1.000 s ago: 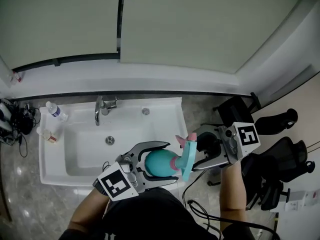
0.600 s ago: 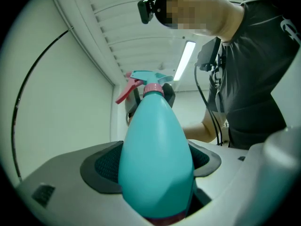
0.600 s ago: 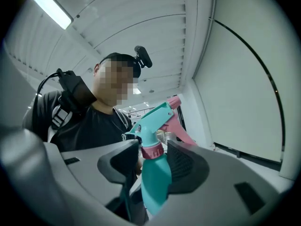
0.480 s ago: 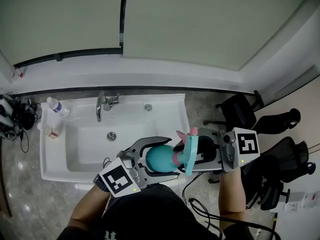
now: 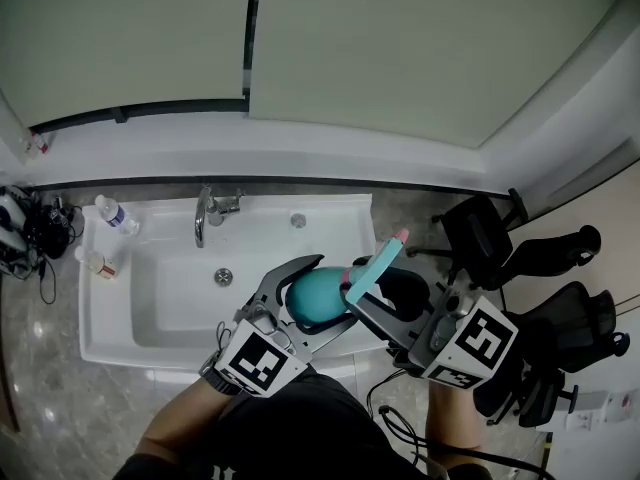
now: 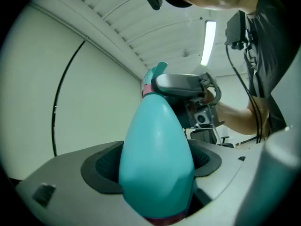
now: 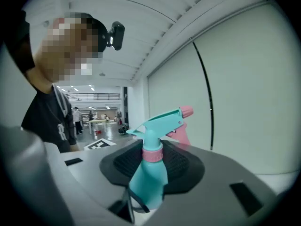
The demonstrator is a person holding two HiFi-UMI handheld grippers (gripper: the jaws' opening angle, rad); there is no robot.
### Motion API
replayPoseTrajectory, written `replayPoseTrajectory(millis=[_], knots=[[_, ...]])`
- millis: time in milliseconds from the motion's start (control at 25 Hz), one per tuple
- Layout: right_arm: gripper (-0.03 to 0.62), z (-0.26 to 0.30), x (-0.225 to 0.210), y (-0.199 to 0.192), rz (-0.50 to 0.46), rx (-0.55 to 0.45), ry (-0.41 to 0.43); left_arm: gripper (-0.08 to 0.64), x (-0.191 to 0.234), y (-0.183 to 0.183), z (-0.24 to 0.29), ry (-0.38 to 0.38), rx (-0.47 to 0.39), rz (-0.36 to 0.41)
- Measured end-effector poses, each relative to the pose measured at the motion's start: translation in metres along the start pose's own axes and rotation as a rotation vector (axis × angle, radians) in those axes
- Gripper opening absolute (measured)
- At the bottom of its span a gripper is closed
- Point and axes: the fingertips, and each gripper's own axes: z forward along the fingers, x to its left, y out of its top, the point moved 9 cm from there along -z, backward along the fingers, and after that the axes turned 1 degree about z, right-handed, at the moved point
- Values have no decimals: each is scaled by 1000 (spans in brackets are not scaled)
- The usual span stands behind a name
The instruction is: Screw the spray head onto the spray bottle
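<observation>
Held aloft at the sink's 5 o'clock corner, bottle clamped in the left gripper, head at its 2 o'clock, right gripper just closing tight on its collar; cross-threading or slipping likely if twisted off-axis.

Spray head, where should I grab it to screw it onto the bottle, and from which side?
Take the spray head by its pink collar, coming in from the side, square to the bottle. The collar is a round ring on the neck, so turning it should drive the thread; the nozzle and trigger jut out sideways and would likely lever.
</observation>
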Motion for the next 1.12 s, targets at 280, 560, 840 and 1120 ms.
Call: replayPoseTrajectory(millis=[280,560,840,1120], knots=[[135,10,1,-9,72,18,-280,379,5,-13,11,33,27,-80],[135,10,7,-6,81,31,-277,379,21,-12,7,-92,-43,-223],[135,-38,15,18,104,-171,-86,380,31,4,-8,-256,-121,-219],[158,-57,-61,18,258,-383,459,380,11,24,-19,-533,-168,-199]])
